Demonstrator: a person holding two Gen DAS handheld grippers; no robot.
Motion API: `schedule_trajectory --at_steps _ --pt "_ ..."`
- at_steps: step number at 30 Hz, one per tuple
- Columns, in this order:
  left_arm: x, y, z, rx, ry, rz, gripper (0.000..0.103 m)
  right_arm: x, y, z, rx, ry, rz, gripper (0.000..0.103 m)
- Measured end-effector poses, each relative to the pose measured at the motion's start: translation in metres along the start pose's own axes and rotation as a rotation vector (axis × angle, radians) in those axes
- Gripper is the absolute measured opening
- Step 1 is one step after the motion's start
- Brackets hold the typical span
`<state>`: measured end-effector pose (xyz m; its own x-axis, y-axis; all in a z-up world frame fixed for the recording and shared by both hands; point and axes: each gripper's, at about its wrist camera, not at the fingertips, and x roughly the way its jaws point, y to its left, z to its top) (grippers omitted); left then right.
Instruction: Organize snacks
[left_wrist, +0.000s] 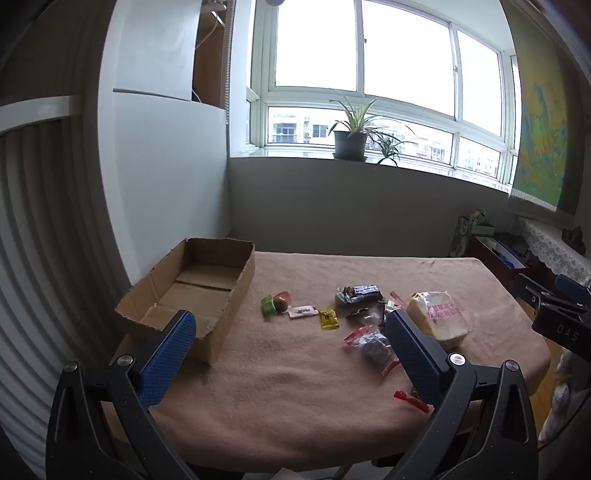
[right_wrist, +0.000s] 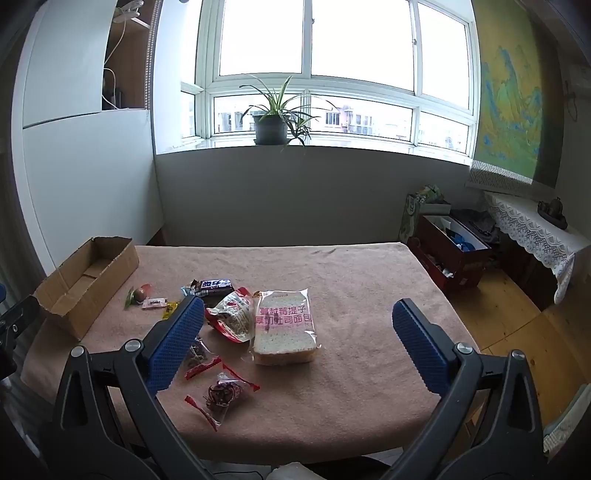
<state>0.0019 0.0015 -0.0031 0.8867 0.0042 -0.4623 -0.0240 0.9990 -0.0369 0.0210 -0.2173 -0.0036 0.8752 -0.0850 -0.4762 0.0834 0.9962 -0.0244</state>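
tongs (left_wrist: 290, 325) (right_wrist: 297, 315) — both tilted down, spread wide

Cardboard box (left_wrist: 192, 295) at the table's (right_wrist: 369, 295) far left edge, open side up. To its right, small snack packets (left_wrist: 301, 310) in a loose row, a chocolate bar (right_wrist: 212, 287) behind them. Right of those, a bread bag (right_wrist: 284, 325) lying flat, a snack pouch (right_wrist: 232, 319) touching its left side. Nearer the front edge, wrapped sweets (right_wrist: 221, 395). Behind the table, on the windowsill, a potted plant (right_wrist: 271, 125).
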Motion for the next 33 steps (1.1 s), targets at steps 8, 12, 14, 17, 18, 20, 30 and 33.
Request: schedule_trajectory --at_steps 8,12,14,17,18,20,30,33 --pt "0.0007 -0.0021 -0.0001 0.003 0.005 -0.001 0.102 0.0037 -0.0038 -0.0019 0.010 0.000 -0.005 0.103" --pt "0.0015 -0.0037 -0.0004 0.005 0.007 -0.002 0.102 0.0039 -0.0038 -0.0025 0.010 0.000 -0.005 0.103" --pt "0.0016 -0.0039 -0.0003 0.005 0.007 -0.003 0.102 0.0040 -0.0039 -0.0027 0.010 0.000 -0.004 0.103" --pt "0.0023 -0.0049 -0.0007 0.007 0.008 -0.004 0.102 0.0049 -0.0045 -0.0034 0.010 0.003 -0.003 0.103" --pt "0.0023 -0.0050 -0.0008 0.007 0.008 -0.005 0.102 0.0050 -0.0045 -0.0040 0.010 0.004 -0.004 0.103" --pt "0.0027 -0.0055 -0.0008 0.007 0.008 -0.006 0.102 0.0052 -0.0048 -0.0045 0.011 0.005 -0.004 0.103" --pt "0.0037 -0.0084 -0.0010 0.010 0.009 -0.011 0.102 0.0056 -0.0049 -0.0041 0.010 0.008 -0.005 0.103" --pt "0.0049 -0.0085 -0.0009 0.011 0.010 -0.012 0.102 0.0069 -0.0048 -0.0044 0.011 0.010 -0.005 0.103"
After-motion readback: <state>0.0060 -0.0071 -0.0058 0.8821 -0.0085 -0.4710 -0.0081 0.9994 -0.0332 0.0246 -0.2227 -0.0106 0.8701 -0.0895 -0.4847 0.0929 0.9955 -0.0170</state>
